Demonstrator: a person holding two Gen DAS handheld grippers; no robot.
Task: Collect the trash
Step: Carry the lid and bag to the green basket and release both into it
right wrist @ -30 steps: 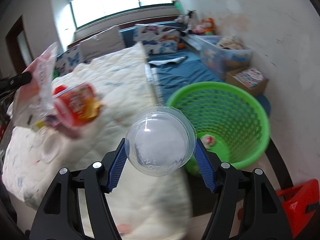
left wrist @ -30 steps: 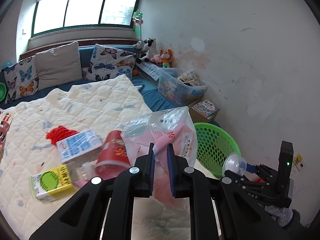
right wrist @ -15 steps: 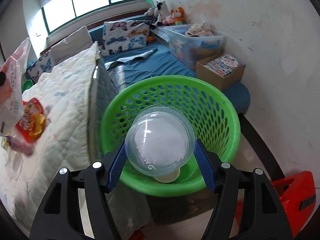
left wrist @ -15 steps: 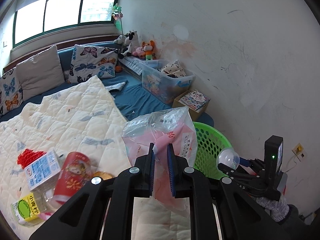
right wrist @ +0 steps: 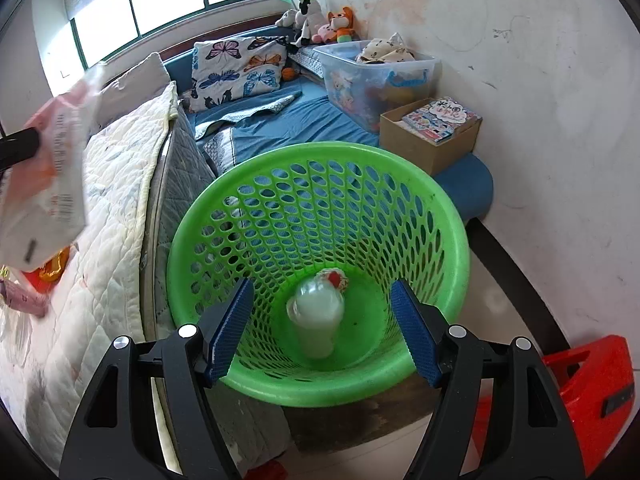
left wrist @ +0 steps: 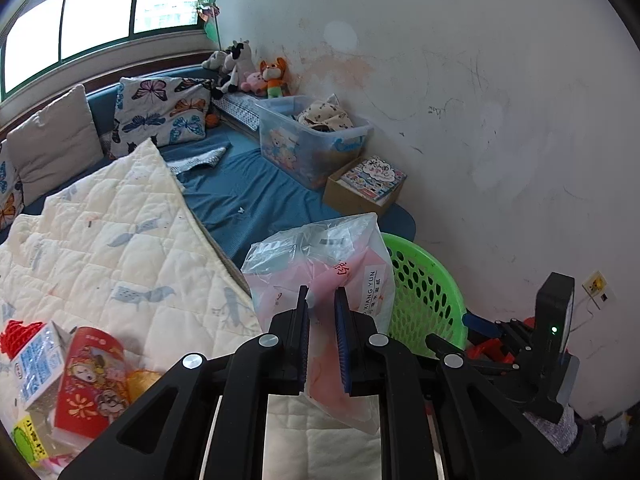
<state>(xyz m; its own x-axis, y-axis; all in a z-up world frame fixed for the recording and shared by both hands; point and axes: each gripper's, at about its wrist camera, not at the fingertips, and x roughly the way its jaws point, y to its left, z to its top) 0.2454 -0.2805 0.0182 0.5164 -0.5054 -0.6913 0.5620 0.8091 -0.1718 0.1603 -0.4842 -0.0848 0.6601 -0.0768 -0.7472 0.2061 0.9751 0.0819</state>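
Trash on the bed (left wrist: 120, 248), from the left: a blue-and-white carton (left wrist: 34, 360) in clear wrap, lying tilted, and just beside it a red cup (left wrist: 86, 384) on its side, long axis running toward the camera, printed with cartoon figures (its writing is too small to read). A yellow-green box (left wrist: 28, 440) sits at the lower left edge.

Left hand-held gripper (left wrist: 322, 308): jaws fully closed on a clear-and-pink plastic bag (left wrist: 320, 264). The bag stands upright between the pads, long axis vertical, its upper part above the fingers and its lower end hanging below them. A white label on its right side reads "XIANG YUN", with a red Chinese character above it. The bag is held over the bed edge, just beside the green basket (left wrist: 424, 292).

Right hand-held gripper (right wrist: 322, 312): jaws opening, nothing between the pads, positioned directly above the green basket (right wrist: 452, 240) (on the floor beside the bed). Inside, a clear domed cup (right wrist: 318, 316) lies on the basket bottom, dome end pointing away from the camera, touching a small white-and-red wad (right wrist: 334, 278).
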